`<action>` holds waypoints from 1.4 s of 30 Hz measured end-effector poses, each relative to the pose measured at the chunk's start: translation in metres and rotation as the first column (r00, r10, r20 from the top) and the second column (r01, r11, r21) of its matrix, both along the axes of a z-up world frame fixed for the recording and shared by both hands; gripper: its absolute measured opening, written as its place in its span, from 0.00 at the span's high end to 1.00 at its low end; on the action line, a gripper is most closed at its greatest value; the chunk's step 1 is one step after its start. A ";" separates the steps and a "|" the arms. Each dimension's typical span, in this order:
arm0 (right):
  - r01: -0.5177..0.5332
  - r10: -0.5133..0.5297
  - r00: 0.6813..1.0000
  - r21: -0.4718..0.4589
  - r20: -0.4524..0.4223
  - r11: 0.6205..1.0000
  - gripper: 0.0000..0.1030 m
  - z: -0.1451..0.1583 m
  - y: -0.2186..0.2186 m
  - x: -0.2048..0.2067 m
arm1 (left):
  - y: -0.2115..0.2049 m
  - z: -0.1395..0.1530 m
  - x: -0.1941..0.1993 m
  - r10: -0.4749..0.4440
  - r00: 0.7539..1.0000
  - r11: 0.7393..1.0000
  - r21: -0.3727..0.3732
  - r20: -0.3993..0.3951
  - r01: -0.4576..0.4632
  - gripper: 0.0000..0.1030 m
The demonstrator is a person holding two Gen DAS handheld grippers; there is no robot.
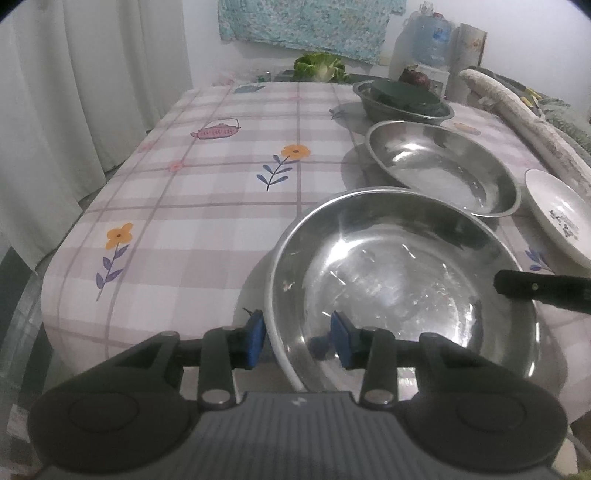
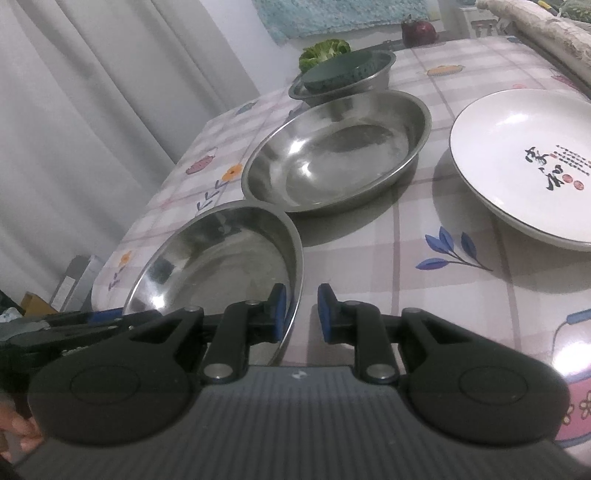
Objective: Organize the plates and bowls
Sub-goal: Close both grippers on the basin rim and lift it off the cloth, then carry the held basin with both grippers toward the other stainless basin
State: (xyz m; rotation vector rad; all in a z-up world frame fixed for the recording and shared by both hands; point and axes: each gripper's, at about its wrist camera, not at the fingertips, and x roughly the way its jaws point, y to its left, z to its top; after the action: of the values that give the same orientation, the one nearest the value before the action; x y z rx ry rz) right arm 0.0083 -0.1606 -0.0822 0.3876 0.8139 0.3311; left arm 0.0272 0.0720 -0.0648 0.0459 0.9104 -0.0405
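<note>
On the bench (image 1: 207,192) stand two shallow steel pans (image 1: 399,280) (image 1: 443,166), one steel bowl (image 1: 402,107) holding one dark green strainer (image 1: 406,96), and one white plate (image 1: 561,214).

A checked tablecloth (image 1: 207,192) printed with flowers and teapots is spread over the table. Pale curtains (image 1: 74,92) are hung along the left side. A leafy green vegetable (image 1: 320,66) is laid at the far edge of the table, below a blue patterned cloth (image 1: 306,26) hung on the wall. A large water bottle (image 1: 432,37) is seen in the far right corner.
</note>
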 end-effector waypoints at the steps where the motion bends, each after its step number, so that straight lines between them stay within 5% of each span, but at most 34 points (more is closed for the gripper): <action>1: 0.000 0.000 1.000 -0.003 0.000 1.000 0.82 -0.001 0.000 0.001 | -0.001 -0.001 0.001 0.000 1.000 1.000 0.001 -0.002 0.000 0.61; 11: -0.010 0.010 1.000 -0.020 0.008 1.000 0.88 -0.002 0.006 0.006 | -0.005 -0.003 0.005 0.015 1.000 0.999 0.034 0.001 -0.015 0.70; 42: 0.044 -0.043 0.999 -0.082 0.015 0.996 0.88 0.003 -0.003 0.000 | -0.025 -0.002 -0.001 -0.023 0.999 1.000 0.008 -0.030 0.023 0.67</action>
State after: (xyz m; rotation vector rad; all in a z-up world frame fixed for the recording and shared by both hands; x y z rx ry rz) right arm 0.0084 -0.1637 -0.0797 0.3251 0.8025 0.2589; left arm 0.0259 0.0467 -0.0665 0.0634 0.9402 -0.0592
